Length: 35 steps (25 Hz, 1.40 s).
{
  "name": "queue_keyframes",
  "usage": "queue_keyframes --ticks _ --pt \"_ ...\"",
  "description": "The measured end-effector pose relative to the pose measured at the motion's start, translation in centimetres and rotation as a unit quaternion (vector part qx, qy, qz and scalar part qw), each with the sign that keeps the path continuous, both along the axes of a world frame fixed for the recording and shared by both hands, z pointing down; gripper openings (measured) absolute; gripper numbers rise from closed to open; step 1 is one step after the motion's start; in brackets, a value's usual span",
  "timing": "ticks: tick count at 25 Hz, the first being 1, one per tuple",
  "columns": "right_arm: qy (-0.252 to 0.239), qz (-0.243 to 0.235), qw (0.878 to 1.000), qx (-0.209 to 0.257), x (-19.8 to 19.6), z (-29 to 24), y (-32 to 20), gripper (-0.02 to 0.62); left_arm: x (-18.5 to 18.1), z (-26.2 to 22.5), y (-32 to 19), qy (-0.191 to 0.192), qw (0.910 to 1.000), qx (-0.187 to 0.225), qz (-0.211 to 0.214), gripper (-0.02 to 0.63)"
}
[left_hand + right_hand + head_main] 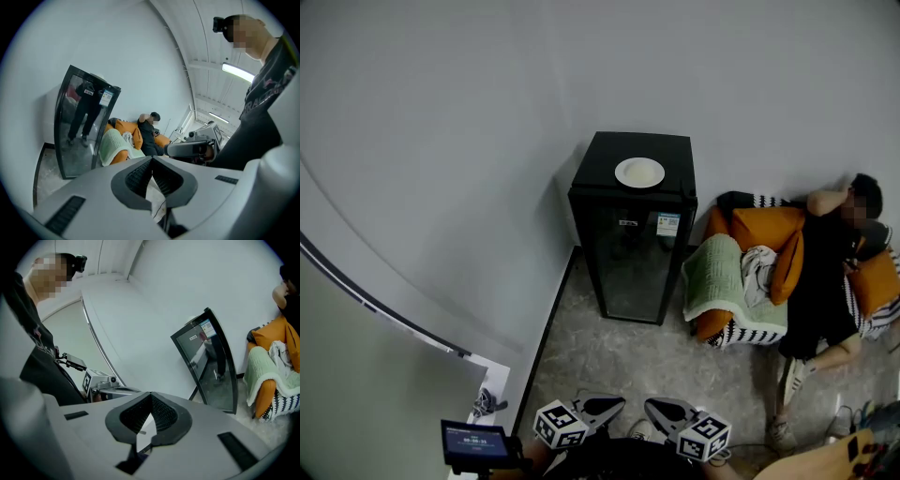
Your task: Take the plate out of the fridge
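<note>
Plate (pixel 639 172) sits on fridge (pixel 633 253) top near its front edge, door shut, so looks done; left tongs (pixel 614 403) and right tongs (pixel 656 406) both closed, empty, well back

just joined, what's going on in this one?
A person holds a gripper in each hand, at a distance from a small black fridge that stands against the wall. Its glass door is closed, and a white plate sits on top of it, not inside. The left gripper and right gripper are both shut and empty. Another person lounges on orange cushions beside the fridge.
</note>
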State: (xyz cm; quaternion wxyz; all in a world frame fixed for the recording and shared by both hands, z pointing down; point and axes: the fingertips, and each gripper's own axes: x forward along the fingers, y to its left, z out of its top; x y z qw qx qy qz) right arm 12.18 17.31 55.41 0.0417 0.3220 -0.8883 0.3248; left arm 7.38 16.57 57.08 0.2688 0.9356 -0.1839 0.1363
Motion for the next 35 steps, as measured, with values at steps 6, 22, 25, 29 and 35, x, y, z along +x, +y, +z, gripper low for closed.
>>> queue_keyframes --ticks 6,22,25,29,35 --pt "0.013 -0.026 1.000 0.004 -0.4 0.0 0.4 0.006 0.2 -0.2 0.1 0.000 0.9999 0.006 -0.010 0.005" --pt "0.013 -0.041 0.999 0.019 -3.2 -0.1 -1.1 0.006 -2.3 -0.4 -1.0 -0.012 0.9998 0.010 -0.016 0.006" --pt "0.013 -0.045 0.999 0.017 -3.3 0.0 -1.2 0.006 -2.4 -0.4 -1.2 -0.012 0.9997 0.010 -0.020 0.006" --pt "0.016 -0.047 0.999 0.017 -3.4 0.1 -1.2 0.006 -2.5 -0.4 -1.2 -0.011 0.9997 0.007 -0.021 0.006" --pt "0.017 -0.043 0.999 0.017 -3.2 0.0 -0.9 0.006 -2.3 -0.5 -1.2 -0.009 0.9997 0.010 -0.019 0.006"
